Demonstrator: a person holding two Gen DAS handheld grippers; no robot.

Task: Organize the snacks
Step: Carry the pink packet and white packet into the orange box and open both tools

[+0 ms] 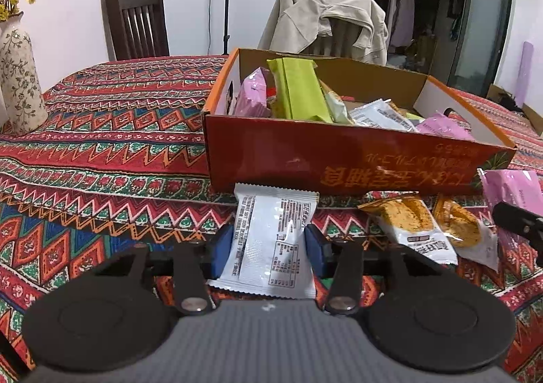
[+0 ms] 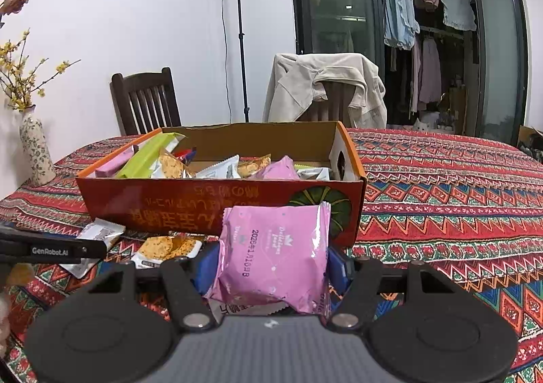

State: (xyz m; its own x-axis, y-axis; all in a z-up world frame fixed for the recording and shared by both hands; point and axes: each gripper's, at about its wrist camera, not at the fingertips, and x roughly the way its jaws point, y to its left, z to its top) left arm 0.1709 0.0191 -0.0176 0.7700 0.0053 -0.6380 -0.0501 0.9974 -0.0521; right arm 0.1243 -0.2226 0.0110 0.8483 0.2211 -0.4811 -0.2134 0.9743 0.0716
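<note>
Between left hand-held gripper [image 1: 269, 247] pads, white packet [image 1: 271, 243].

A table with a bright zigzag cloth [image 1: 112, 159] holds everything. Straight ahead of the left jaws an orange box [image 1: 339, 159] sits on the cloth, and a white snack pack [image 1: 271, 240] lies between those jaws, its far end touching the box. Off to the right of them lie two crumbly cookie packs [image 1: 410, 226] side by side, and far to the left, well apart from the box, stands a flowery vase [image 1: 18, 84].
</note>
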